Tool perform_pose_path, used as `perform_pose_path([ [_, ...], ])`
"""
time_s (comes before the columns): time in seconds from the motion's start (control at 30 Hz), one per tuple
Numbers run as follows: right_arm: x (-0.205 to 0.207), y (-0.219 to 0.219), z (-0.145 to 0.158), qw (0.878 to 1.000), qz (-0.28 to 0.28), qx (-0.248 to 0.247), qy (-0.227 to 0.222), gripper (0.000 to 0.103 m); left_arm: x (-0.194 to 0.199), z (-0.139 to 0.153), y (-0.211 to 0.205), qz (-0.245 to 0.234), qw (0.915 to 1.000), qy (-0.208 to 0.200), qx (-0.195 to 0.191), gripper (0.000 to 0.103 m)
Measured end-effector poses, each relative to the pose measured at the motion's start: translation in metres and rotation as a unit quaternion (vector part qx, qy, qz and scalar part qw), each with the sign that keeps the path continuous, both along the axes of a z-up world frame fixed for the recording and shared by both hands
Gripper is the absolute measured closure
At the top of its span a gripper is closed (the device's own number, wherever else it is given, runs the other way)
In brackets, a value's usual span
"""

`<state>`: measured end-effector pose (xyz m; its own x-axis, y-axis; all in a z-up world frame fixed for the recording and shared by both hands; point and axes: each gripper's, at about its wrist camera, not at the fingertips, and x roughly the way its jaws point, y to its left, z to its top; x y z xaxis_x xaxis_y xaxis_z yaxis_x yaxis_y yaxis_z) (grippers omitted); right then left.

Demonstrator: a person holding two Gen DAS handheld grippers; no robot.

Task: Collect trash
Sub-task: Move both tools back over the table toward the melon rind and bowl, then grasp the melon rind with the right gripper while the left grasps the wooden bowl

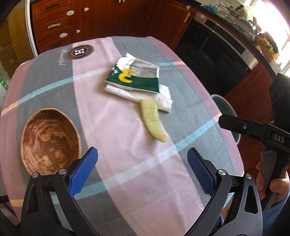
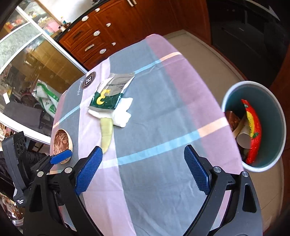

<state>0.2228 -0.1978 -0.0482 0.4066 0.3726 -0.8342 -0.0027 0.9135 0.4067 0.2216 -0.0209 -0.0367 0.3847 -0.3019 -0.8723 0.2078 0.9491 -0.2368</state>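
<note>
A torn green and silver wrapper (image 1: pixel 135 76) (image 2: pixel 108 94) lies on white tissue (image 1: pixel 159 98) (image 2: pixel 123 112) in the middle of the table. A pale banana peel (image 1: pixel 152 119) (image 2: pixel 107 133) sticks out from under the tissue toward me. My left gripper (image 1: pixel 142 168) hovers open over the cloth, short of the peel, with nothing between its blue pads. My right gripper (image 2: pixel 143 167) is open and empty too, above the table's near part. The left gripper's blue fingertip (image 2: pixel 60 158) shows in the right wrist view beside the bowl.
A wooden bowl (image 1: pixel 49 141) (image 2: pixel 62 141) sits at the table's left. The table wears a pink and grey checked cloth (image 1: pixel 112 127) (image 2: pixel 163 112). A teal trash bin (image 2: pixel 271 109) (image 1: pixel 226 109) stands on the floor to the right, holding a red wrapper (image 2: pixel 253 132) and a paper cup (image 2: pixel 243 139). Wooden cabinets (image 1: pixel 101 16) line the far wall.
</note>
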Motion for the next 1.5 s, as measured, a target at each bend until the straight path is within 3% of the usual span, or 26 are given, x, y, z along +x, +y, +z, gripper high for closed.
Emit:
perform_pose_path([
  [0.1,0.011,0.032,-0.006,1.0,0.026,-0.011,-0.006,0.016,0.0,0.004,0.028,0.02,0.9997,-0.007,-0.01,0.004],
  [0.17,0.018,0.052,-0.01,0.999,0.046,-0.018,-0.01,0.026,0.001,0.003,0.039,0.024,0.9997,-0.008,-0.008,0.004],
  [0.23,0.025,0.071,-0.015,0.998,0.062,-0.027,-0.008,0.046,0.0,0.004,0.048,0.025,0.9996,-0.014,0.002,0.004],
  [0.33,0.034,0.089,-0.025,0.997,0.072,-0.04,-0.001,0.052,-0.001,0.009,0.065,0.032,0.999,-0.029,0.005,0.004],
  [0.47,0.042,0.105,-0.034,0.995,0.081,-0.064,0.001,0.053,0.001,0.011,0.092,0.05,0.998,-0.038,0.008,0.004],
  [0.6,0.047,0.117,-0.042,0.993,0.085,-0.087,-0.001,0.062,0.003,0.007,0.11,0.057,0.9976,-0.038,0.013,0.004],
  [0.73,0.05,0.125,-0.045,0.99,0.08,-0.117,-0.011,0.063,0.005,-0.001,0.122,0.064,0.9966,-0.041,0.033,0.004],
  [0.9,0.051,0.137,-0.046,0.983,0.08,-0.159,-0.031,0.063,0.007,-0.013,0.134,0.077,0.9963,-0.03,0.026,0.004],
  [0.97,0.047,0.142,-0.046,0.98,0.081,-0.176,-0.04,0.073,0.007,-0.018,0.137,0.08,0.996,-0.027,0.027,0.004],
  [1.1,0.042,0.142,-0.043,0.988,0.091,-0.123,-0.014,0.075,0.006,-0.025,0.142,0.085,0.9956,-0.025,0.03,0.004],
  [1.27,0.033,0.145,-0.03,0.991,0.097,-0.095,-0.016,0.075,0.005,-0.031,0.148,0.081,0.9952,-0.033,0.042,0.005],
  [1.5,0.022,0.141,-0.023,0.992,0.096,-0.079,-0.016,0.075,0.005,-0.033,0.141,0.063,0.9969,-0.032,0.034,0.057],
])
